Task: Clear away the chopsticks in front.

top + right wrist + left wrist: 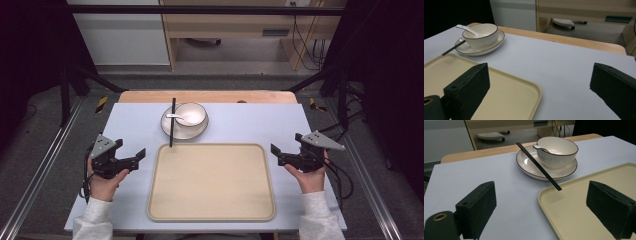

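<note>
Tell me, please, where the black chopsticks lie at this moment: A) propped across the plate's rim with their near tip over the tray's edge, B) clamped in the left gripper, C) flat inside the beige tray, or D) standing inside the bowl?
A: the chopsticks rest on the plate beside the bowl, and their near tip reaches over the edge of the tray; both grippers are open and apart from them.

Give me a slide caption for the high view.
Both open grippers, left and right, flank an empty tray; bowl, spoon and chopsticks wait behind.

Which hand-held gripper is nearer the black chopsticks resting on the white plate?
Left. The left hand-held gripper sits just left of the black chopsticks; the right hand-held gripper is across the beige tray.
</note>
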